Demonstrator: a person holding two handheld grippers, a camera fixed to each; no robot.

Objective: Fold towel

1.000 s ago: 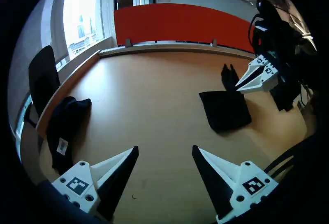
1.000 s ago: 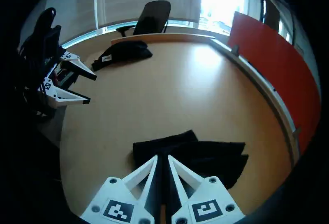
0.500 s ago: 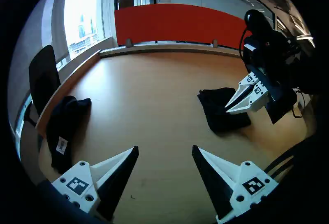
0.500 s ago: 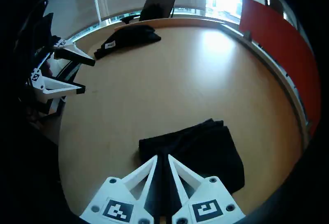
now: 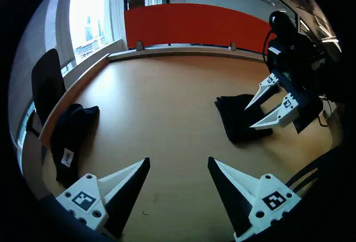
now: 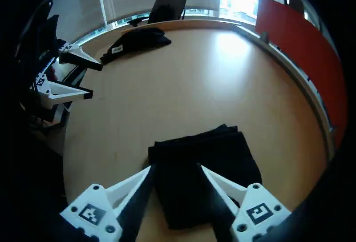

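A black towel [image 5: 235,114] lies folded into a small flat rectangle on the wooden table [image 5: 155,95], at the right in the left gripper view. My right gripper [image 5: 250,118] hovers open over the towel's near edge. In the right gripper view its fingers [image 6: 175,169] spread on either side of the towel [image 6: 209,151], touching nothing. My left gripper [image 5: 178,162] stands open above bare table, well away from the towel. It appears at the left of the right gripper view as the left gripper [image 6: 95,82], also open.
A dark bag with a white label [image 5: 70,131] lies near the table's far edge [image 6: 135,42]. An office chair [image 5: 44,82] stands behind it by the window. A red partition [image 5: 196,24] runs along the table's back side.
My right gripper carried the towel's raised part down onto the rest, then opened and let go. The towel now lies flat. The left gripper has stayed still.
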